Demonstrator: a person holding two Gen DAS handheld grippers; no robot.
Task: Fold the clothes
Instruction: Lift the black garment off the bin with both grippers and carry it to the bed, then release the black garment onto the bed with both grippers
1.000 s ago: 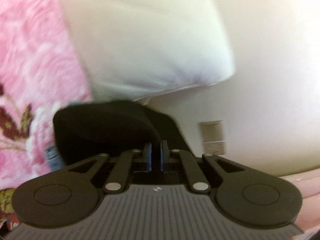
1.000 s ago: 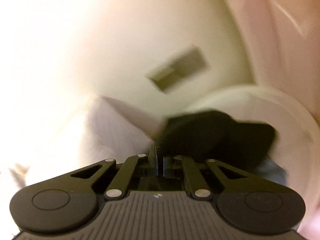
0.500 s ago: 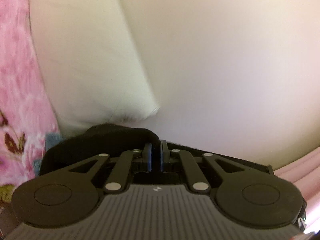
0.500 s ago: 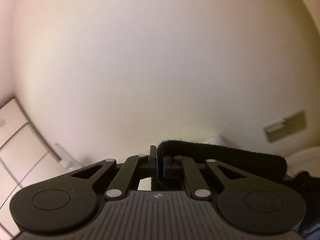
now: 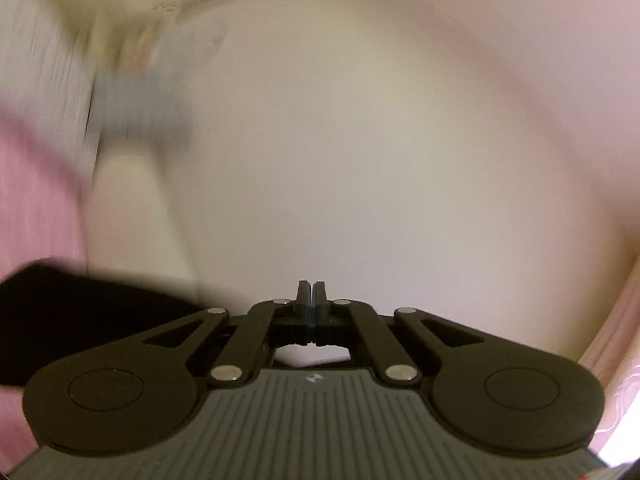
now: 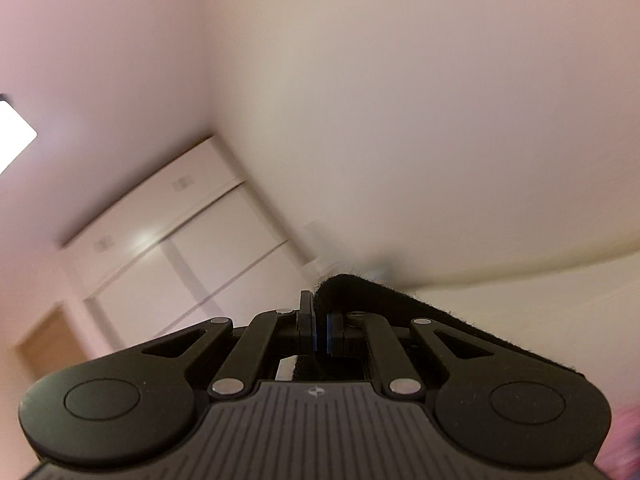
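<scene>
Left wrist view, listed by size.

1. Wall (image 5: 380,160): pale cream, plain, filling most of the field ahead of and above the left tool.
2. Pink fabric (image 5: 36,208): blurred, to the left of the tool; a further pink strip at the far right edge. What it belongs to cannot be told.
3. Black garment (image 5: 80,312): a dark mass low on the left, just beside the tool's left arm. The fingers show no cloth between them, so whether this tool grips it cannot be told.
4. Grey blurred shape (image 5: 140,108): upper left of the tool; too smeared to identify.
5. Left tool (image 5: 311,292): fingers together, tips touching, pointing slightly upward at the wall.

Right wrist view.

1. Wall and ceiling, pale, ahead of and above the right tool.
2. Cupboard (image 6: 180,248): white panelled doors, tilted in the view, left of and beyond the tool.
3. Black garment (image 6: 400,304): fuzzy-edged cloth rising between the fingers and draping over the right finger, running off to the lower right.
4. Right tool (image 6: 318,320): clamped on the black garment, a thin fold pinched between the pads.
</scene>
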